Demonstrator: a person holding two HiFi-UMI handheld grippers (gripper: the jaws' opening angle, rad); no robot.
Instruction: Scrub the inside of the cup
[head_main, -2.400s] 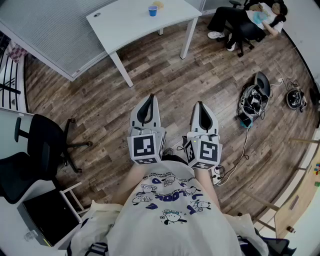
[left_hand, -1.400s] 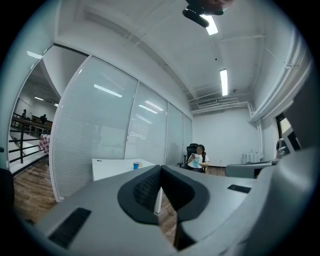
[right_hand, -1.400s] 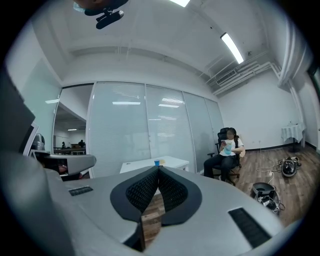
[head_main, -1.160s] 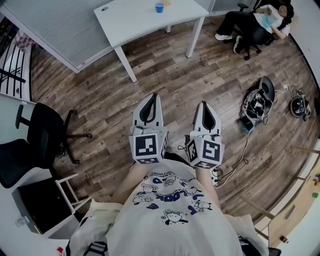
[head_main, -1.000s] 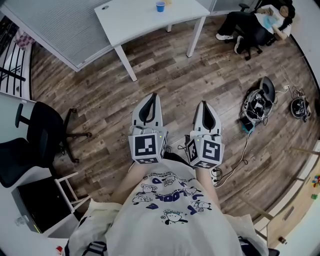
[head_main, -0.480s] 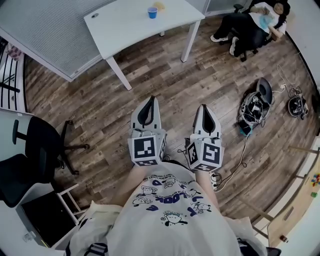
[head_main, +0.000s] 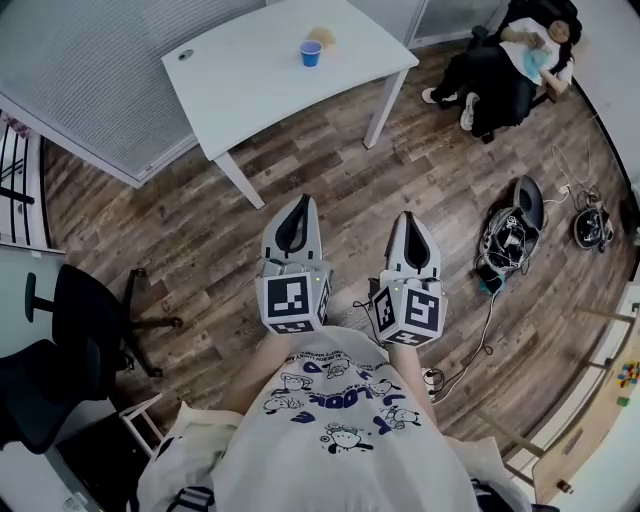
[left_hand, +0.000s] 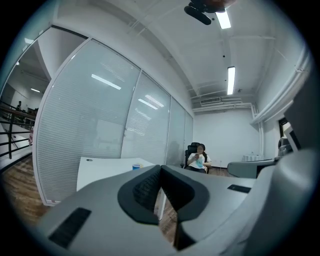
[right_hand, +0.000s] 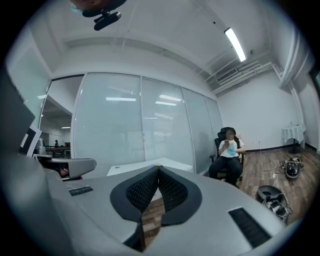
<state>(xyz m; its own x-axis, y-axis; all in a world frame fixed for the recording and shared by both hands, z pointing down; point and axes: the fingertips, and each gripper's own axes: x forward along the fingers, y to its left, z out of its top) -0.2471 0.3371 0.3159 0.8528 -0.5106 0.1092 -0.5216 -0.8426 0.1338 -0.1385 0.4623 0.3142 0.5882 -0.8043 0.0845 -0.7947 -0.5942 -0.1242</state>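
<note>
Room: office with wood floor (head_main: 200, 220), white table (head_main: 250, 80) next to a glass wall with blinds (head_main: 90, 60).
Cup (head_main: 311, 53): small, blue, upright on the table's far part. Well apart from both grippers.
Beside cup: yellowish lump (head_main: 321, 37), maybe a sponge, too small to tell.
Left gripper (head_main: 299, 197): jaws pressed together, nothing between them, held about level in front of the torso.
Right gripper (head_main: 407, 214): same, jaws together and empty.
Handling (guess): looks like a light, thin-walled disposable cup that would tip or squash easily. Pinch the rim or side wall gently with one gripper and scrub with the other.
Progress: scrub not started, cup untouched.
In the way: only bare floor up to the table, whose leg (head_main: 240, 180) is the nearest part.
Off the line: black chair (head_main: 70, 330) at left, cable pile (head_main: 510, 235) at right, seated person (head_main: 505, 60) at far right.
</note>
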